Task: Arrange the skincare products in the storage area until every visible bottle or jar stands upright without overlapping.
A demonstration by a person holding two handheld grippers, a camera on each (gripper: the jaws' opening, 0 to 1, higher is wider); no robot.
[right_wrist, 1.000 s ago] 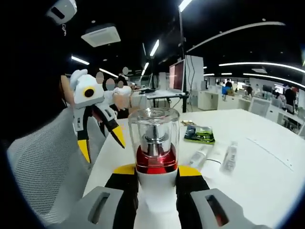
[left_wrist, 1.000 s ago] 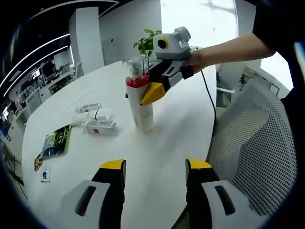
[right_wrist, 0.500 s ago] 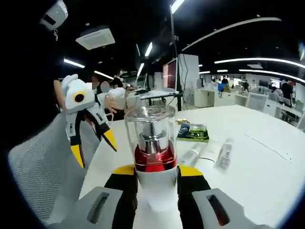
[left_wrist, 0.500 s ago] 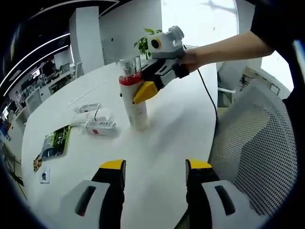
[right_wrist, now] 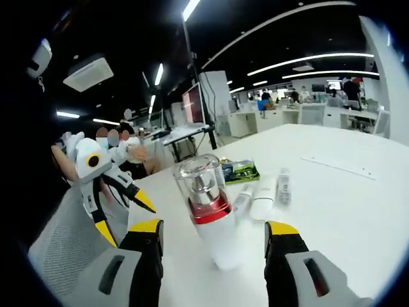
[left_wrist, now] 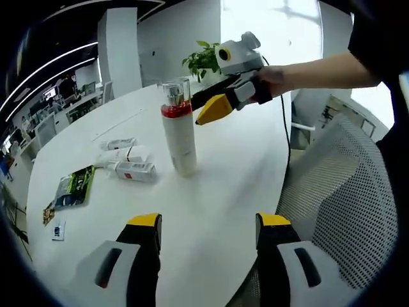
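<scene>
In the right gripper view, the right gripper (right_wrist: 212, 233) has its yellow-tipped fingers (right_wrist: 146, 227) spread wide with nothing clamped; the pump bottle (right_wrist: 209, 217) stands upright on the white table (right_wrist: 345, 211) between them and slightly ahead, touching neither finger as far as can be told. Just beyond the bottle, toward the right finger's side, three white tubes (right_wrist: 262, 197) lie flat, and a green packet (right_wrist: 239, 171) lies farther out. The left gripper (right_wrist: 121, 211), off past the left finger, shows its two yellow tips parted and empty. In the left gripper view, the left gripper's own fingers (left_wrist: 144, 225) stand well apart over bare tabletop, the bottle (left_wrist: 179, 131) is well ahead of them, and a potted plant (left_wrist: 204, 59) stands at the table's far edge.
</scene>
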